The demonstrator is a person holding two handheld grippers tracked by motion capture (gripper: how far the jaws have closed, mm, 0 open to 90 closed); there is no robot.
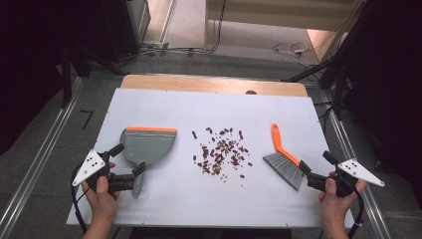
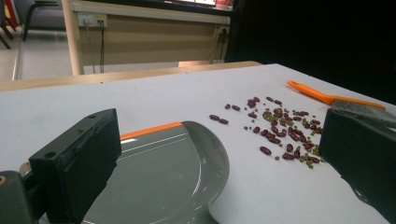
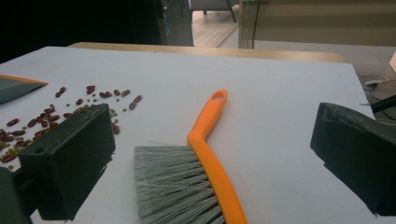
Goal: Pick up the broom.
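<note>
High view: grey dustpan [image 1: 148, 144], orange brush [image 1: 284, 158], scattered beans [image 1: 221, 152] on tabletop [image 1: 164, 107].
Left gripper [image 1: 130, 178]: jaws wide, empty.
Right gripper [image 1: 309, 175]: jaws wide, empty.
Writing: none legible.

A big white flat sheet [image 1: 164, 199] covers the table top. Past its far side, a strip of light brown wooden table edge [image 1: 209, 83] sticks out. A small dark round spot [image 1: 251, 92] sits on that wood, close to the sheet.

The soft grey floor [image 1: 45, 149] goes all around the table. A long shiny metal rail [image 1: 37, 169] lies on the floor at the left, and another shiny metal rail [image 1: 356, 169] lies at the right. A black mark shaped like a seven [image 1: 87, 118] is on the floor by the left rail.

Far behind the table, thin black wires [image 1: 174, 50] and a white curly wire [image 1: 293, 48] lie on the floor. A white plug box [image 2: 91, 19] sits on a light brown wooden board.
</note>
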